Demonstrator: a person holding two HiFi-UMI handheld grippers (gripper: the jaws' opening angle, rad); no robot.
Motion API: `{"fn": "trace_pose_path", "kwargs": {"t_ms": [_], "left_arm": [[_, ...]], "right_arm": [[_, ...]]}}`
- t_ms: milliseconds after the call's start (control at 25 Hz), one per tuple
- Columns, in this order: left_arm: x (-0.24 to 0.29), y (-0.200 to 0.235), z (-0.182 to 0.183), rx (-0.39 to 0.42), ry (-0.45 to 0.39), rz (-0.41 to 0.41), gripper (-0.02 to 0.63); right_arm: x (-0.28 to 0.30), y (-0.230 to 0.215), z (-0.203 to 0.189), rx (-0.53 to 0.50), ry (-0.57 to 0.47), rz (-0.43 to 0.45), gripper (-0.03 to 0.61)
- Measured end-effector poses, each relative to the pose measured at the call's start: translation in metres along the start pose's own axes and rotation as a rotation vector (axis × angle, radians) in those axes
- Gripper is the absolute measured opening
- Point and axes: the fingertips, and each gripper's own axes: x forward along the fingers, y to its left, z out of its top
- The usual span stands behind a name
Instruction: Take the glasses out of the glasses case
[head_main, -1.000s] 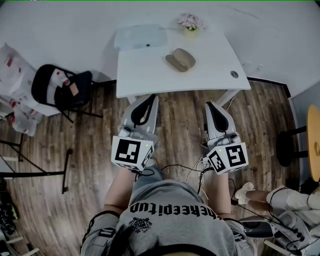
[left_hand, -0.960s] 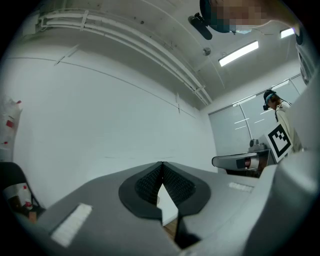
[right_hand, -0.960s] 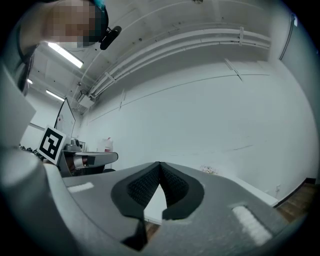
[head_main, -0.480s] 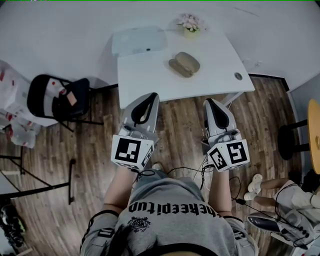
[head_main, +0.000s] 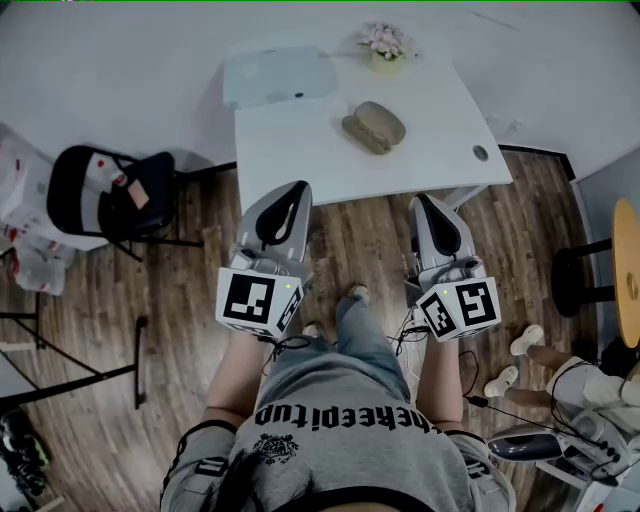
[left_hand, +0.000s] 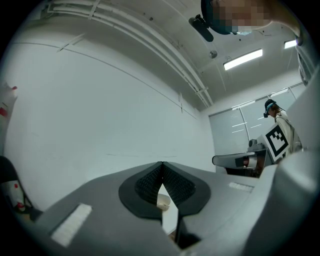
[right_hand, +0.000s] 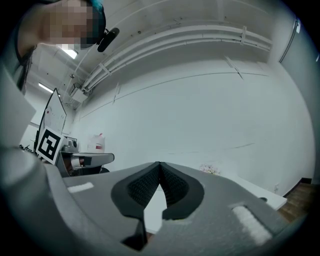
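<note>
Clearly the case (head_main: 374, 127) lies closed on the white tabletop (head_main: 300, 160), about in its middle, and well apart from both grippers. It is a tan oval shell, lying slanted. I judge it light and fairly stiff, with a smooth skin that may slide on the tabletop when pushed from one side only. So one gripper should pinch the lower half at a narrow end, and the other should lift the lid at the seam; which long side opens I cannot tell. The glasses inside are not visible; they will be thin and fragile, best taken by the bridge or a temple, not by the lenses.

The left gripper (head_main: 300, 187) and the right gripper (head_main: 421, 199) hang over the wooden floor before the tabletop edge, both with jaws pressed together and nothing between them.

Behind the case lie a pale laptop (head_main: 278, 75) and a small flower pot (head_main: 385, 45), both apart from it. A black chair (head_main: 110, 190) stands left of the tabletop. Nothing blocks the straight way to the case.
</note>
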Motion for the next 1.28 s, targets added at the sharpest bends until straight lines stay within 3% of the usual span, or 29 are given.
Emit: {"fn": "trace_pose_path", "kwargs": {"t_ms": [360, 1280], "left_arm": [[0.025, 0.022, -0.002, 0.024, 0.01, 0.046, 0.02], [0.174, 0.058, -0.024, 0.015, 0.035, 0.089, 0.02]], "right_arm": [[0.042, -0.016, -0.006, 0.009, -0.002, 0.045, 0.002], [0.168, -0.128, -0.027, 0.004, 0.087, 0.128, 0.003]]}}
